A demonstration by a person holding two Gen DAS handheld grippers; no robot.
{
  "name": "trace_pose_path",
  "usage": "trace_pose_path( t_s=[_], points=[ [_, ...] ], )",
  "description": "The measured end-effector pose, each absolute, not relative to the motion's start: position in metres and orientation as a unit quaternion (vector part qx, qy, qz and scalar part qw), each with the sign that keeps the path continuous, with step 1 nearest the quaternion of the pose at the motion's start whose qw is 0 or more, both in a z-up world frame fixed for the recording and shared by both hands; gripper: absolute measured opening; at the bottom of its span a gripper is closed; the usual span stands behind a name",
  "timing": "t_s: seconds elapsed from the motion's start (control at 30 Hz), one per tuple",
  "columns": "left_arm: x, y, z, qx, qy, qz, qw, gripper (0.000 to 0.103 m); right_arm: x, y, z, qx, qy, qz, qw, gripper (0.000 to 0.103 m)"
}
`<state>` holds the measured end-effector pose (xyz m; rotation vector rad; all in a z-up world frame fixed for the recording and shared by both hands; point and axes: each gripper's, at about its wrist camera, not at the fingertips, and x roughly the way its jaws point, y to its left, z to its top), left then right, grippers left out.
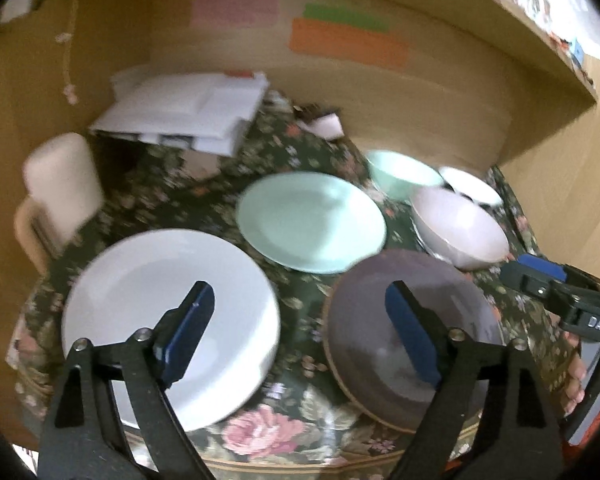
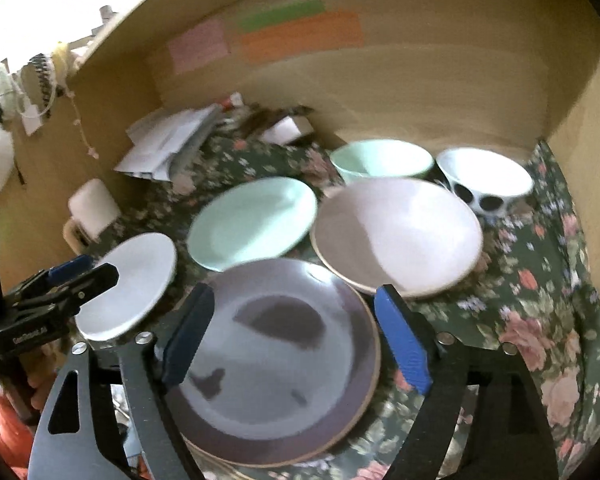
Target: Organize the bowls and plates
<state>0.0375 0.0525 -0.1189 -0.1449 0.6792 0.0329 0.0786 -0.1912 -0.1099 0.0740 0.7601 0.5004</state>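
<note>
Both the left gripper [image 1: 300, 332] and right gripper [image 2: 296, 332] stood wide, empty, above the purple plate [image 2: 276, 360]; judged between placements, next stacking the white plate [image 1: 168, 320].

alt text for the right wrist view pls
The open right hand-held gripper hovers empty over a dark plate on a floral cloth. Behind stand a pale bowl, mint plate and white plate.
</note>
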Motion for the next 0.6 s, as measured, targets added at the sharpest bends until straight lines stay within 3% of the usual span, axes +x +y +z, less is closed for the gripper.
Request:
trace_pose_path(
  t_s=[0.2, 0.6],
  points=[
    [0.024, 0.079, -0.105, -0.074, 0.308, 0.062, 0.947, 0.095, 0.082, -0.165, -0.100, 0.029, 0.354, 0.274, 0.894, 0.085],
    [0.006, 0.135, -0.111, -0.097, 0.312, 0.137, 0.935, 0.096, 0.094, -0.109, -0.110, -0.005, 0.374, 0.330, 0.867, 0.085]
  ],
)
